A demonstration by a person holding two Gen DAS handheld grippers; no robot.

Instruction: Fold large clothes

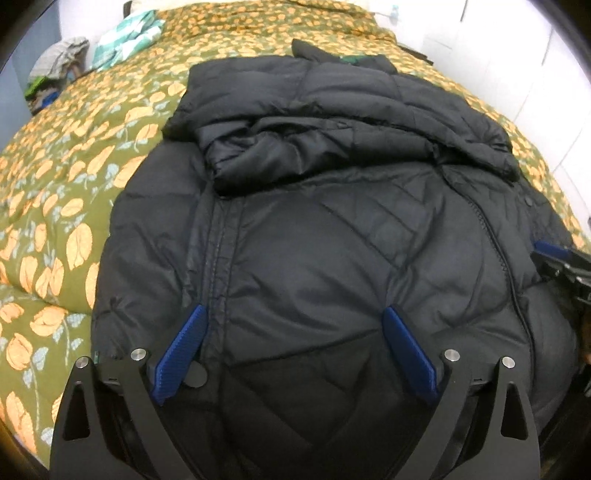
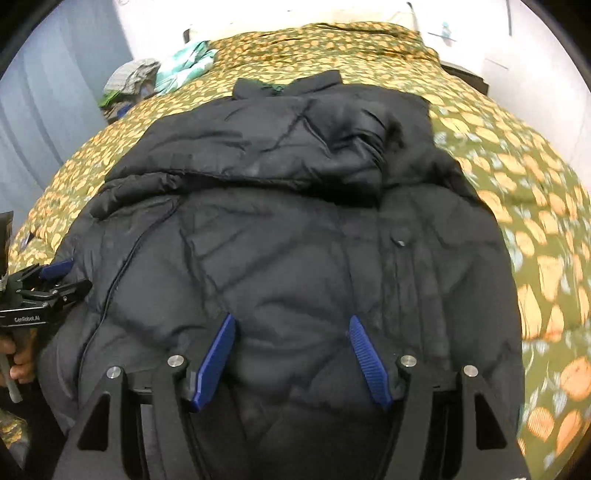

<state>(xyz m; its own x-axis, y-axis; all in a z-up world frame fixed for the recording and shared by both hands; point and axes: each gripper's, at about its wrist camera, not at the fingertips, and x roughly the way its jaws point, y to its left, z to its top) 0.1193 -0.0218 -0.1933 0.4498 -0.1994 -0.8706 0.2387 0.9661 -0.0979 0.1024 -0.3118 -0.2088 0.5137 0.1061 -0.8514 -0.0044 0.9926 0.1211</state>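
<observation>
A large black puffer jacket (image 1: pixel 332 229) lies on the bed, front up, with both sleeves folded across its chest; it also fills the right wrist view (image 2: pixel 288 236). My left gripper (image 1: pixel 295 314) is open, its blue fingers spread just over the jacket's lower left part beside the snap placket. My right gripper (image 2: pixel 291 321) is open over the jacket's lower right part. Each gripper shows at the edge of the other's view: the right one in the left wrist view (image 1: pixel 561 262), the left one in the right wrist view (image 2: pixel 48 284). Neither holds fabric.
The bed has an olive quilt with orange flowers (image 1: pixel 66 192), also in the right wrist view (image 2: pixel 535 258). A teal-and-white cloth (image 1: pixel 125 33) and a pile of clothes (image 1: pixel 55 70) lie at the far left. White walls stand behind and to the right.
</observation>
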